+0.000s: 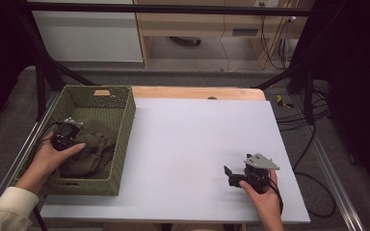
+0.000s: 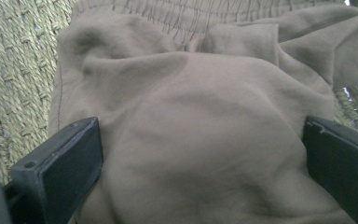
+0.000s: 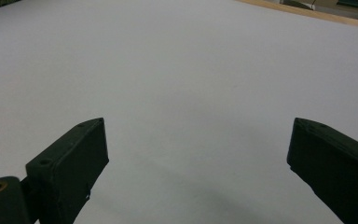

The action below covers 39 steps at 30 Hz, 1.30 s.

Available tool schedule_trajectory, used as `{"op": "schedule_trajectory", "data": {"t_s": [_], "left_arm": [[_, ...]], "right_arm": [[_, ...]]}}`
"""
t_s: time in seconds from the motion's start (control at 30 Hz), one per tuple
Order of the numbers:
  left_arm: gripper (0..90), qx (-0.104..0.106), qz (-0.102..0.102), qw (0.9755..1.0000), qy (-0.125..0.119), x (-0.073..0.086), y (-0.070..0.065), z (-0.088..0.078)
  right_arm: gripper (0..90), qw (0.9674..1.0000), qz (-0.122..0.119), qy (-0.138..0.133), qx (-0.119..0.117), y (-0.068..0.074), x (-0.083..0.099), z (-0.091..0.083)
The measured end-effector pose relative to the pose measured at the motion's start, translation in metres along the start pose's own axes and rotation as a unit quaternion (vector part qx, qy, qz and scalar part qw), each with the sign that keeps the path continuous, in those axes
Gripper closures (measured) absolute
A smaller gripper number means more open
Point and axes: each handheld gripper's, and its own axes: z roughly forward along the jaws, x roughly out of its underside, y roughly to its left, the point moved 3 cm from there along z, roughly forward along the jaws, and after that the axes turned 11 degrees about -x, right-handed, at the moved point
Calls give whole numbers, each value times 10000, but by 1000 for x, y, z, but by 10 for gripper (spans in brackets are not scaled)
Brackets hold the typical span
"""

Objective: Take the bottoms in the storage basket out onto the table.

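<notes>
A crumpled olive-brown garment (image 1: 96,139) with an elastic waistband lies inside a green woven basket (image 1: 125,120) at the table's left. My left gripper (image 1: 67,137) is down in the basket, held from above by a hand. In the left gripper view its jaws stand wide apart, the left gripper (image 2: 199,126) is open, and a mound of the garment (image 2: 191,93) bulges up between them, close to the left jaw. My right gripper (image 1: 229,175) rests low over the white table top at the front right, pointing left. In its own view the right gripper (image 3: 198,123) is open with nothing between its jaws.
The white sheet (image 1: 197,139) covers most of the table, with a wooden edge (image 1: 197,92) at the back. The basket's woven wall (image 2: 14,70) rises just left of the garment. Black frame legs and cables stand off the table's right side (image 1: 308,96).
</notes>
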Motion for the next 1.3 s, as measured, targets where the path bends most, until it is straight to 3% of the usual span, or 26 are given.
{"op": "schedule_trajectory", "data": {"t_s": [0.27, 0.57, 0.7, 0.77, 0.8, 0.9, 1.07, 1.3], "left_arm": [[0, -100, 111, 9999, 2, 3, -5, 8], [5, -75, 58, 9999, 134, 3, -7, 11], [147, -110, 171, 9996, 179, 3, -9, 9], [285, -122, 191, 9995, 228, 3, -8, 9], [285, -143, 221, 9993, 257, 3, -8, 8], [460, -181, 274, 9989, 326, 2, -4, 6], [681, -171, 250, 9991, 306, 0, 1, 1], [733, -265, 169, 9995, 1, -13, 13, -19]], "right_arm": [[56, 10000, -65, 57, -23, 3, 1, 2], [57, 9999, -103, 93, -39, 3, 1, 3], [57, 9999, -92, 87, -31, 4, 0, 2], [57, 9999, -101, 76, -25, 3, 0, 2], [57, 9999, -101, 76, -25, 3, 0, 2], [58, 9999, -98, 87, -29, 4, 0, 2], [59, 9999, -116, 92, -23, 3, 0, 2], [61, 9999, -116, 66, 2, 3, 0, 2]]}}
